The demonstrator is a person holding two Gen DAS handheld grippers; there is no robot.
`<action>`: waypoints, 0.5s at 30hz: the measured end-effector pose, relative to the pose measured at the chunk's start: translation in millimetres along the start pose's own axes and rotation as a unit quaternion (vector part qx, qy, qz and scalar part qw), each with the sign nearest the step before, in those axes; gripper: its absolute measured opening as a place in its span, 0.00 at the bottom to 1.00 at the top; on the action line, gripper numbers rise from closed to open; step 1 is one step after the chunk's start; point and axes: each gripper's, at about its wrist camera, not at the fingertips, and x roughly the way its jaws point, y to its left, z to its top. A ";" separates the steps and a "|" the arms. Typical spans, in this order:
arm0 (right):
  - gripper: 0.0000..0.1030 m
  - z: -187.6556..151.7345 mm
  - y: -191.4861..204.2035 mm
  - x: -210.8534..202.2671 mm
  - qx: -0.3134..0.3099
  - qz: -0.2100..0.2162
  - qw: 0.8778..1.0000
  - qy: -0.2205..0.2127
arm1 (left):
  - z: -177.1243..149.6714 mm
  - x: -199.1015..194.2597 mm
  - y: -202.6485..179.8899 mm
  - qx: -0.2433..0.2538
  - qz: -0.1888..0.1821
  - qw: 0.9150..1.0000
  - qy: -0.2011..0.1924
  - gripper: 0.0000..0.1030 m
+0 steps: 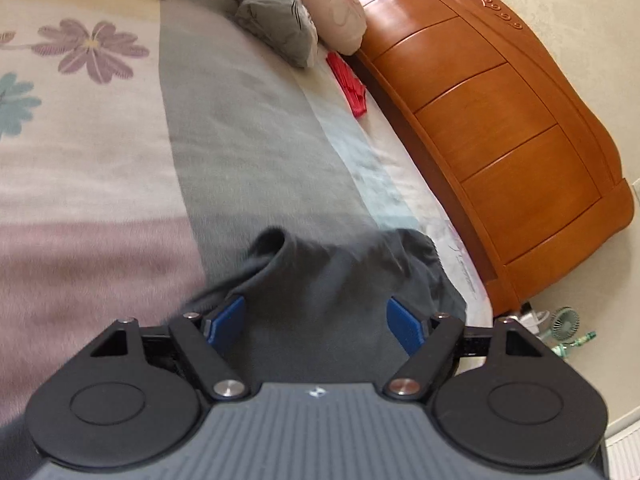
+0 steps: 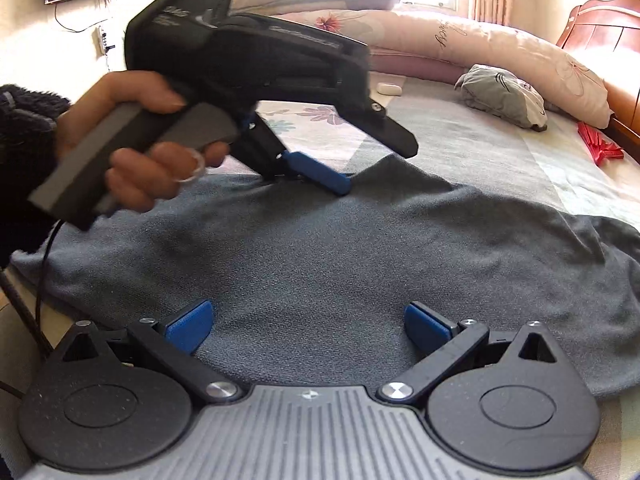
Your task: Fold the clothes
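A dark grey garment [image 2: 320,264] lies spread across the bed. Its far edge is bunched into a raised fold [image 1: 280,248] in the left wrist view. My left gripper [image 1: 316,314] is open and tilted down over that far edge, with cloth lying between the wide blue pads [image 1: 228,316] but not pinched. In the right wrist view a hand [image 2: 132,160] holds this gripper, and one blue finger [image 2: 316,170] reaches the garment's far edge. My right gripper [image 2: 308,326] is open low over the garment's near part, with nothing pinched.
The bed has a floral blanket [image 1: 88,92] and a grey strip [image 1: 240,120]. A crumpled light grey cloth [image 1: 276,20], a pink pillow [image 1: 340,4] and a red object [image 1: 350,84] lie by the wooden headboard [image 1: 500,120]. A small fan [image 1: 564,320] stands on the floor.
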 end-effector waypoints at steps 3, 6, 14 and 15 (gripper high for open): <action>1.00 -1.6 0.4 -0.3 -0.003 0.001 1.000 -0.006 | 5.4 -1.3 2.4 -0.008 0.007 1.000 -0.016 0.75; 1.00 -2.6 1.7 -1.5 -0.004 0.001 1.000 -0.007 | 11.2 -11.1 4.2 -0.022 0.040 0.998 -0.034 0.74; 1.00 -3.0 1.8 -1.9 -0.002 -0.002 1.000 -0.010 | -1.8 -34.9 -1.0 -0.002 0.013 1.000 -0.008 0.75; 1.00 -2.9 1.9 -2.0 -0.002 -0.003 1.000 -0.009 | -3.2 -31.3 1.0 -0.006 0.017 1.000 -0.001 0.75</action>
